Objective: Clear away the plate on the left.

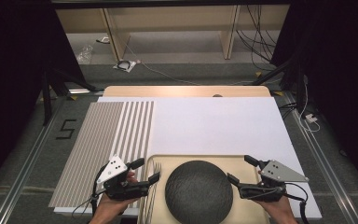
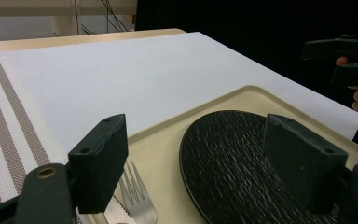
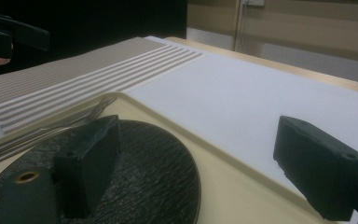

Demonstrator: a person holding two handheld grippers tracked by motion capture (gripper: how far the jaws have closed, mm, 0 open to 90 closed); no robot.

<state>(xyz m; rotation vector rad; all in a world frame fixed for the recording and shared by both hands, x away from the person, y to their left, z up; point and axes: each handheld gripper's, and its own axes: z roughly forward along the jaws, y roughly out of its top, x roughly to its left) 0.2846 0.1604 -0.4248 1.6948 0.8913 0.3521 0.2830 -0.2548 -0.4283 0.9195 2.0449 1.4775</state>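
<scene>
A black textured plate (image 1: 198, 191) sits in the middle of a beige tray (image 1: 242, 163) at the near edge of the white-covered table (image 1: 214, 121). The left gripper (image 1: 147, 171) hovers over the tray's left rim with its jaws spread wide and nothing between them, a fork (image 2: 137, 196) lying just below. The right gripper (image 1: 242, 170) hangs at the plate's right side, jaws also wide and empty. A striped placemat (image 1: 107, 140) covers the table's left side
</scene>
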